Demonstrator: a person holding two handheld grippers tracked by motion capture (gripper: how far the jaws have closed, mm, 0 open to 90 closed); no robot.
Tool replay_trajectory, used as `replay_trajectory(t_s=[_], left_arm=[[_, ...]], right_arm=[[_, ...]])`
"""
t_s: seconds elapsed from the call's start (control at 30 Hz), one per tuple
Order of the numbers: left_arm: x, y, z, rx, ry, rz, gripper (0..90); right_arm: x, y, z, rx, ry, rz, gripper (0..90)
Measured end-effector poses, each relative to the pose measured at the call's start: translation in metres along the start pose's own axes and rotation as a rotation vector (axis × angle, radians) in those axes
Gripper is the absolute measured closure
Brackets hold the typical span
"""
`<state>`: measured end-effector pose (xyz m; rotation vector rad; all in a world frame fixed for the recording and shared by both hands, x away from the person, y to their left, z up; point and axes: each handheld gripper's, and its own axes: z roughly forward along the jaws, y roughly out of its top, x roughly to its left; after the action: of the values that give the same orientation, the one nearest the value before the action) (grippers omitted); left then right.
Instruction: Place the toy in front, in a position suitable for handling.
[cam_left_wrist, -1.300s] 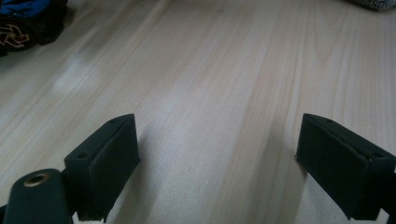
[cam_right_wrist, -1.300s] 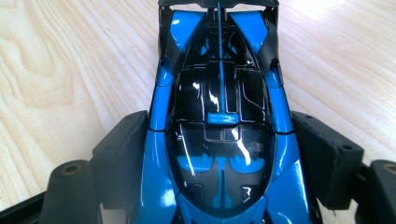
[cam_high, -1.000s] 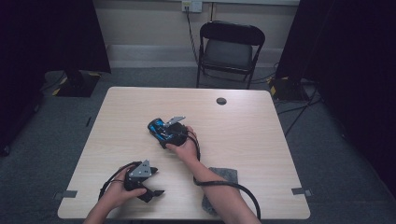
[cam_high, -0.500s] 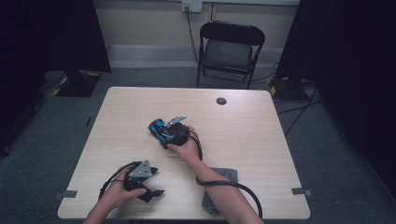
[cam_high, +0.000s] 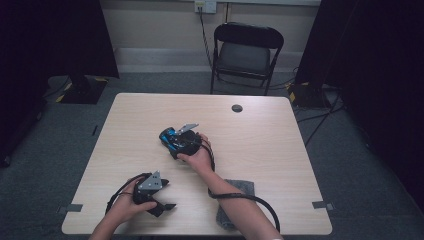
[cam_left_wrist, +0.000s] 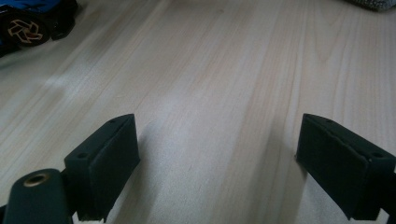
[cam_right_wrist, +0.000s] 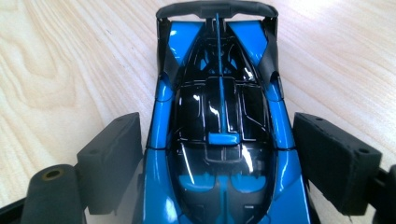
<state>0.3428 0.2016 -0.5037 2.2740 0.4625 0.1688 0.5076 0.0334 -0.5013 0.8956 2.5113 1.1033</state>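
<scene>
the wooden table (cam_high: 280, 150) carries a grey cloth (cam_high: 235, 200) at its near edge, partly covered by the right forearm, and a small dark disc (cam_high: 237, 108) near the far edge. a folding chair (cam_high: 245, 52) stands beyond. the blue and black toy car (cam_right_wrist: 219, 135) sits mid-table between the spread jaws of the right gripper (cam_right_wrist: 219, 163); contact cannot be told. the left gripper (cam_left_wrist: 217, 168) is wide open over bare wood, holding nothing.
</scene>
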Motion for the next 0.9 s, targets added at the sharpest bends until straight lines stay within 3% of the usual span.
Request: replay_trajectory(t_s=[0.13, 0.23, 0.37, 0.5, 0.77, 0.9], left_arm=[[0.000, 0.000, 0.000, 0.002, -0.002, 0.000, 12.2], [0.000, 0.000, 0.000, 0.001, 0.000, 0.002, 12.2], [0.000, 0.000, 0.000, 0.002, 0.000, 0.001, 12.2], [0.000, 0.000, 0.000, 0.000, 0.003, 0.001, 12.2], [0.000, 0.000, 0.000, 0.000, 0.002, 0.001, 12.2], [0.000, 0.000, 0.000, -0.001, 0.002, 0.001, 12.2]], right_arm=[[-0.002, -0.002, 0.003, -0.007, 0.011, 0.026, 17.8], [-0.002, -0.003, 0.003, -0.019, 0.007, 0.011, 23.3], [0.000, -0.002, 0.003, -0.016, -0.003, 0.010, 24.2], [0.002, -0.002, -0.001, -0.003, -0.018, -0.026, 24.3], [-0.003, 0.005, -0.011, -0.005, 0.008, 0.001, 24.4], [-0.007, -0.001, -0.010, 0.010, 0.006, 0.005, 24.4]])
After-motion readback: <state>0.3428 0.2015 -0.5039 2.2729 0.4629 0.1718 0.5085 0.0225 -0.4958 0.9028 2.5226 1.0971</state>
